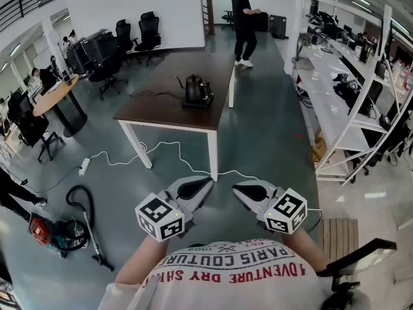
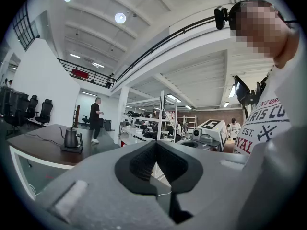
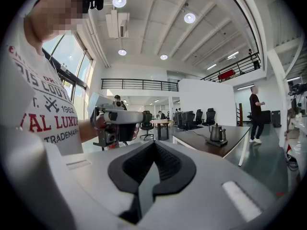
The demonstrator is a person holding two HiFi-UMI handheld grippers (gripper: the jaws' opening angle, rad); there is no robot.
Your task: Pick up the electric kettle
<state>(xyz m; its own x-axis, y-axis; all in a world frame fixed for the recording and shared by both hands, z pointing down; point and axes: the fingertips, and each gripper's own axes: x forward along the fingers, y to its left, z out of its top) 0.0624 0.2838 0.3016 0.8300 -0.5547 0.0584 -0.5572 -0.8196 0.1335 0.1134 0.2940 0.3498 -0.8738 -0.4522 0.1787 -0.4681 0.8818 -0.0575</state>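
Note:
The black gooseneck electric kettle stands on its base at the right end of a brown table, several steps ahead of me. It also shows small in the left gripper view as the kettle, and in the right gripper view as the kettle. Both grippers are held close to my chest, tips turned toward each other, far from the kettle. My left gripper is shut with nothing in it, as its own view of the left gripper shows. My right gripper is likewise shut and empty, seen too as the right gripper.
A white cable and power strip lie on the floor before the table. A vacuum cleaner sits at lower left. White shelving lines the right side. A person stands beyond the table; office chairs stand far left.

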